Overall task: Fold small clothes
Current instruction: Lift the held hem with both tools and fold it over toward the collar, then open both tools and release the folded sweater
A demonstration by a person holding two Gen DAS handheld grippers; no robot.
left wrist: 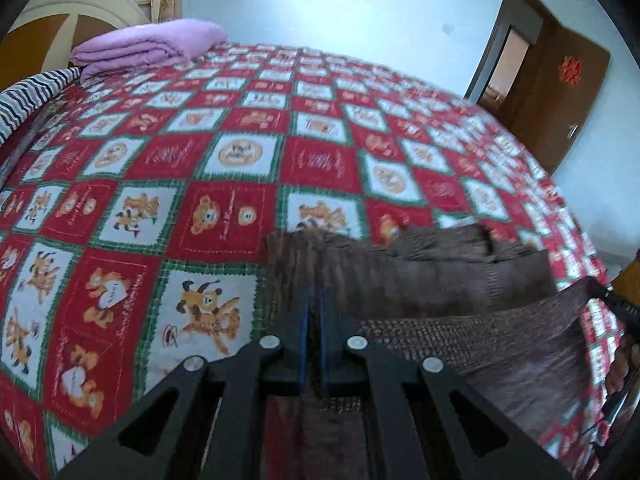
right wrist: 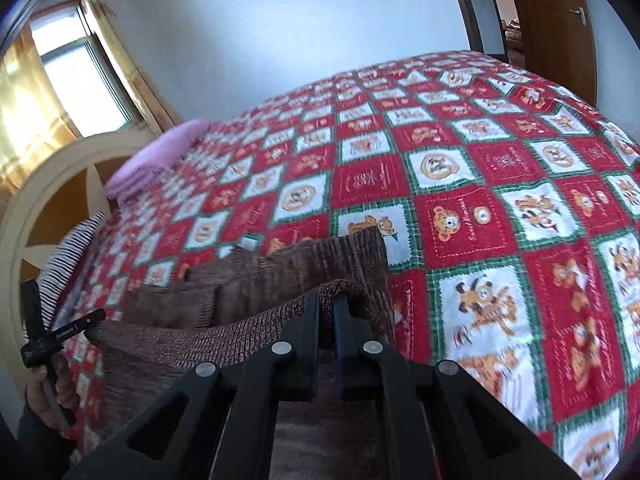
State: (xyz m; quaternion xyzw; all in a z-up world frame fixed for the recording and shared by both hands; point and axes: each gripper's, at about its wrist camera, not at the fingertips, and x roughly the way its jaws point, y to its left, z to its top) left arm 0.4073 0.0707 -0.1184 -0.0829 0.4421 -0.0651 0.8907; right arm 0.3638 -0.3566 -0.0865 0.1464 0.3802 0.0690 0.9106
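Over bedspread: brown knit garment held up at near edge, rest draped on bed. Left gripper pinched on cloth; right gripper likewise clamped on its edge. Risk: loose ribbed knit slipping free, fold landing crooked. Fabric coarse, floppy; quilt checked, bear-printed.

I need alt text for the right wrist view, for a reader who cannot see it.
The right gripper is shut on an edge of a brown knitted garment, lifted over a bed with a red and white bear-print quilt. A folded purple blanket lies near the headboard.
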